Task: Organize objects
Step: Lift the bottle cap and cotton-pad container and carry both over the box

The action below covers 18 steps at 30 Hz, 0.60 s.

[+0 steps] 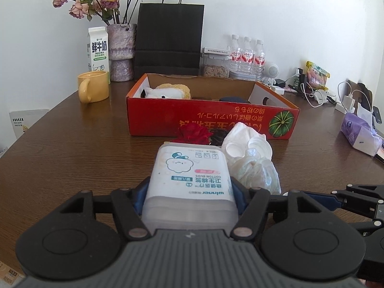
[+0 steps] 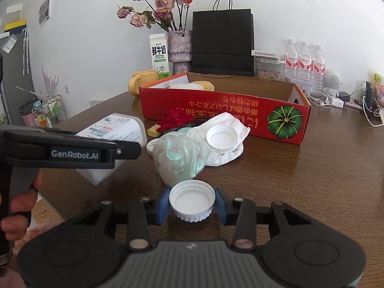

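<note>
The cotton-bud box (image 1: 189,180) sits clamped between the blue pads of the left gripper (image 1: 189,192), lying flat with its printed label up, low over the brown table (image 1: 72,148). The right gripper (image 2: 192,202) pinches a white ribbed lid (image 2: 192,200), open side up, between its own blue pads.

Just ahead of both lies a heap: a crumpled clear plastic bag (image 2: 180,158), a white bag (image 2: 228,124) with a second white lid (image 2: 222,136) on it, and a red rose head (image 2: 176,118) with a small yellow block (image 2: 152,131) beside it. This heap stands between the grippers and the red cardboard box (image 1: 211,122), whose open top shows a plush toy (image 1: 165,92).

Behind the box stand a yellow mug (image 1: 93,86), a milk carton (image 1: 98,48), a vase of dried roses (image 1: 121,50), a black paper bag (image 1: 169,40) and three water bottles (image 1: 247,55). Chargers and cables (image 1: 319,96) clutter the far right.
</note>
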Each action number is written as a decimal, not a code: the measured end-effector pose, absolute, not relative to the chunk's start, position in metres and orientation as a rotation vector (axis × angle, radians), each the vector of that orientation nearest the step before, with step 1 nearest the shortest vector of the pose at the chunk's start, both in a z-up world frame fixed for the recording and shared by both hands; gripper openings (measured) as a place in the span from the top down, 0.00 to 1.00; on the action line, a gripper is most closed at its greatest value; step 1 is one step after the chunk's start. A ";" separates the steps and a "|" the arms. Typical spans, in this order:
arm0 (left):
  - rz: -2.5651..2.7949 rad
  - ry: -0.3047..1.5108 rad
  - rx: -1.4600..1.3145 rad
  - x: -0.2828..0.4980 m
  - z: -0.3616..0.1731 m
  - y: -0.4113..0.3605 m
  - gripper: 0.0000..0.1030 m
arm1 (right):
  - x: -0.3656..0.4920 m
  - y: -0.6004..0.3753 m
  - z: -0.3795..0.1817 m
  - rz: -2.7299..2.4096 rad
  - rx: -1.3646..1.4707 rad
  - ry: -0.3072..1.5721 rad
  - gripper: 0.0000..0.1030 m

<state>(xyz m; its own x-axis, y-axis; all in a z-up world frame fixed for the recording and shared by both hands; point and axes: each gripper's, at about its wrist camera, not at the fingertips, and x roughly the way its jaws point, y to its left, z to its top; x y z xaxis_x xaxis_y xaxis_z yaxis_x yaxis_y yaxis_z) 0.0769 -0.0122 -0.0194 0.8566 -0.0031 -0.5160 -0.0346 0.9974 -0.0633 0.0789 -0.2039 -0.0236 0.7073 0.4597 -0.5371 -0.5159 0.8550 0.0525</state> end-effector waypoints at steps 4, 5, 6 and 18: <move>0.020 0.522 -0.068 0.077 -0.013 -0.011 0.35 | 0.078 -0.208 -0.017 0.538 -0.105 0.545 0.62; 0.019 0.516 -0.066 0.077 -0.012 -0.011 0.35 | 0.078 -0.209 -0.015 0.538 -0.108 0.534 0.62; 0.019 0.510 -0.063 0.078 -0.010 -0.011 0.35 | 0.078 -0.209 -0.012 0.539 -0.112 0.522 0.62; 0.005 0.427 -0.053 0.100 0.016 -0.012 0.35 | 0.098 -0.203 0.022 0.526 -0.140 0.395 0.62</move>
